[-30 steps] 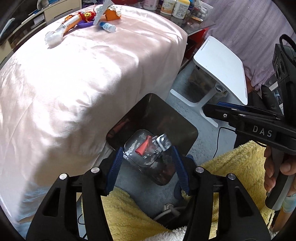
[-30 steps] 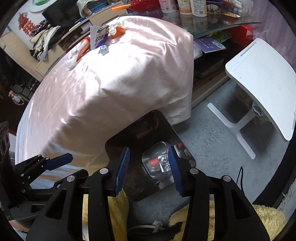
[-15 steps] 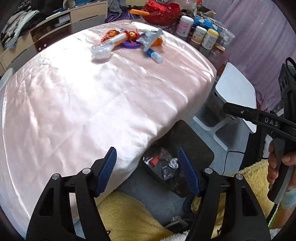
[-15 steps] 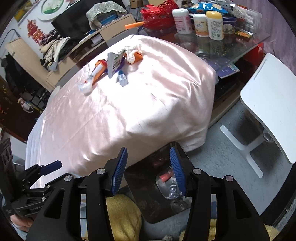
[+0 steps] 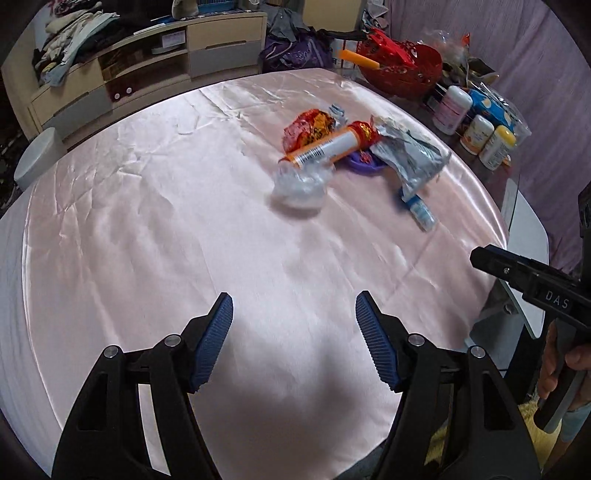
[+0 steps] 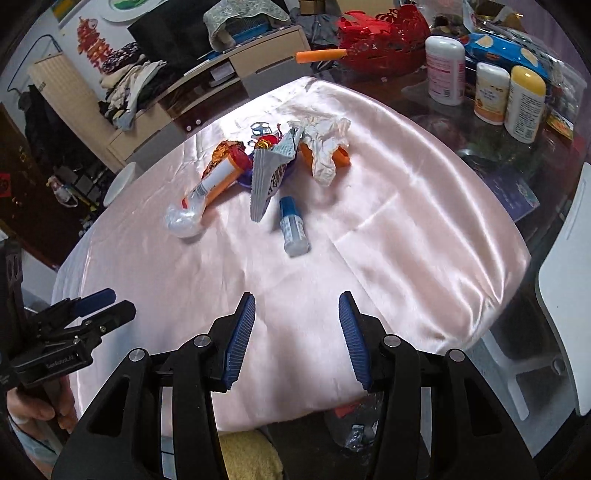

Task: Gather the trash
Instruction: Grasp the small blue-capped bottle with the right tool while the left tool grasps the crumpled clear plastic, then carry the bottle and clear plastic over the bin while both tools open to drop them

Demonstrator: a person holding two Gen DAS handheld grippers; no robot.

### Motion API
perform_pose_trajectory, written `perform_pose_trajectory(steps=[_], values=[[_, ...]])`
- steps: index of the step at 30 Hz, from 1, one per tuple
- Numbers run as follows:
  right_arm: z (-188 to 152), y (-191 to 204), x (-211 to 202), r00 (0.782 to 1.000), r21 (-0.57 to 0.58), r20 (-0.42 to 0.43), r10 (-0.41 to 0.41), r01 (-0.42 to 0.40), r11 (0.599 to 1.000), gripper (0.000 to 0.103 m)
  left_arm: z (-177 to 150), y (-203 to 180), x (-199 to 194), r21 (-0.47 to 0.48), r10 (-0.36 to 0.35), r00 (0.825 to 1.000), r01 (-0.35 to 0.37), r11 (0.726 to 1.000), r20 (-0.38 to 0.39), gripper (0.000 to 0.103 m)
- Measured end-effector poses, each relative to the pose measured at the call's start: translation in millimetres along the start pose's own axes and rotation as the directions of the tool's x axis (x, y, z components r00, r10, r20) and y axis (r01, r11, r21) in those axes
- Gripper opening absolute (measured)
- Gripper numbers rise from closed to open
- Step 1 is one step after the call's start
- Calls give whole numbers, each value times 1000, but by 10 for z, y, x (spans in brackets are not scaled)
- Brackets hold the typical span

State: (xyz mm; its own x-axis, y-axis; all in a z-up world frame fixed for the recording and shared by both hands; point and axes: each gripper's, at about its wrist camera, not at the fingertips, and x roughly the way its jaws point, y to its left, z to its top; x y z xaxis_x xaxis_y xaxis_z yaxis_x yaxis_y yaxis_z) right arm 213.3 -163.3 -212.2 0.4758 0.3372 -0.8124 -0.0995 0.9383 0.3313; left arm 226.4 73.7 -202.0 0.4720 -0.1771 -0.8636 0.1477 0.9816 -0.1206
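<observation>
A pile of trash lies at the far side of the pink satin tablecloth (image 5: 184,229): an orange-and-white tube (image 5: 325,147), a red-gold wrapper (image 5: 310,125), a silver pouch (image 5: 413,158), a crumpled clear plastic (image 5: 299,184) and a small blue-capped bottle (image 5: 419,212). The bottle (image 6: 291,229) and a foil wrapper (image 6: 325,147) show in the right wrist view. My left gripper (image 5: 293,317) is open and empty above the near cloth. My right gripper (image 6: 295,317) is open and empty, short of the bottle. The bin with trash (image 6: 354,428) lies below the table edge.
A glass side table with lotion bottles (image 6: 487,92) and a red basket (image 6: 380,33) stands to the right. A white folding stand (image 6: 569,295) is at the right of the table. A cabinet (image 5: 129,74) lines the back wall. Yellow fabric (image 6: 247,454) lies near the bin.
Both grippers have lifted away from the bin on the floor and now point over the tabletop toward the trash pile. The bin has dropped almost out of view. Both stay open.
</observation>
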Motion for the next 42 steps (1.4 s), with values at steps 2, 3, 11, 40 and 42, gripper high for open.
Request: perform_pose_trajectory(steps=[2, 3, 11, 40, 42], values=[[107, 14, 123, 1000, -4, -6, 12, -12, 1000, 41, 143, 4, 89, 5, 6, 1000, -6, 1000, 5, 64], [139, 18, 165, 1000, -6, -8, 14, -15, 1000, 41, 212, 1, 137, 10, 9, 1000, -9, 1000, 6, 64], [350, 55, 474, 999, -26, -19, 38, -38, 999, 41, 584, -22, 540, 15, -4, 1000, 4, 1000, -10, 64], [-499, -2, 62, 997, -75, -78, -21, 15, 997, 19, -172, -337, 206, 27, -113, 993, 114, 993, -45, 30], [-586, -13, -23, 996, -73, -82, -39, 33, 997, 19, -289, -432, 108, 48, -115, 992, 117, 992, -44, 30]])
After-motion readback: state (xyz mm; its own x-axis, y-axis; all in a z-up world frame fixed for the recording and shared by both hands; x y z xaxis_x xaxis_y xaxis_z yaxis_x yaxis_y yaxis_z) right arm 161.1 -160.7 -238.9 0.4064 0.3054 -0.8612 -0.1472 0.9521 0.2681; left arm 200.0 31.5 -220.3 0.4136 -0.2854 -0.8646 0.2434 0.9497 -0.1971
